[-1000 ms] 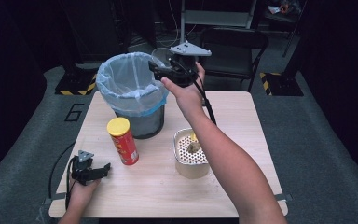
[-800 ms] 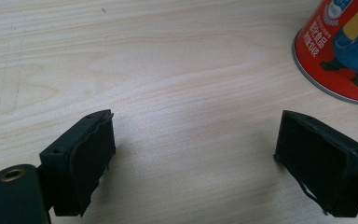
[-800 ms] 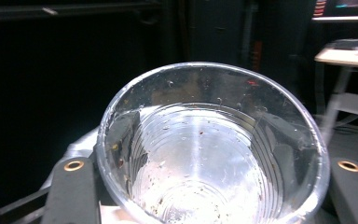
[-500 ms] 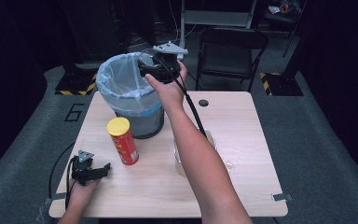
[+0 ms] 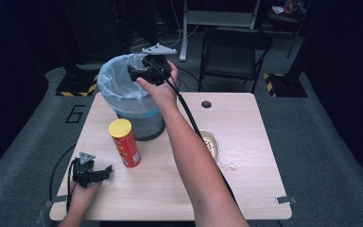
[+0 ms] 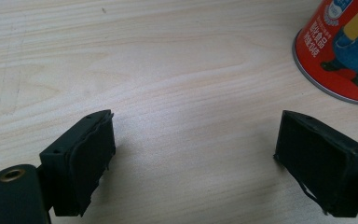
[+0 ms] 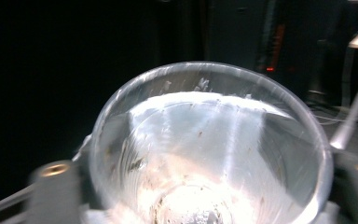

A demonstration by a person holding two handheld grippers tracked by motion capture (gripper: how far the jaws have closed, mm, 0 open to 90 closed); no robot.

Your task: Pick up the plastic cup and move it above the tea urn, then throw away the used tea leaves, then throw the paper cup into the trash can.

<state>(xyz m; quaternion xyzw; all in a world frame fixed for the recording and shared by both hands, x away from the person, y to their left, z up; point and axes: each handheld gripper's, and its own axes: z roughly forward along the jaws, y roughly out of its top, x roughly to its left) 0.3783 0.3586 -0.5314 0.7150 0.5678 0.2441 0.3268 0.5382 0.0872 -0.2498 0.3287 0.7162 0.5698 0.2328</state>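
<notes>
A pale wooden table (image 5: 246, 142) stands on grey carpet in a dark room, a folding chair (image 5: 234, 52) behind it. At the near left corner the left gripper (image 5: 94, 171) rests on the wood with its jaws spread and nothing between them, just beside a red crisp can (image 5: 124, 143) with a yellow lid. Behind the can sits a bin (image 5: 127, 101) lined with a pale bag. Over its rim the right gripper (image 5: 144, 71) pinches a clear plastic cup (image 7: 209, 149) (crumbs cling inside). The step looks like dropping it in: centre the cup above the opening before releasing. A bowl (image 5: 211, 144) of snacks lies farther right, with spilled crumbs (image 5: 229, 165) beside it.
</notes>
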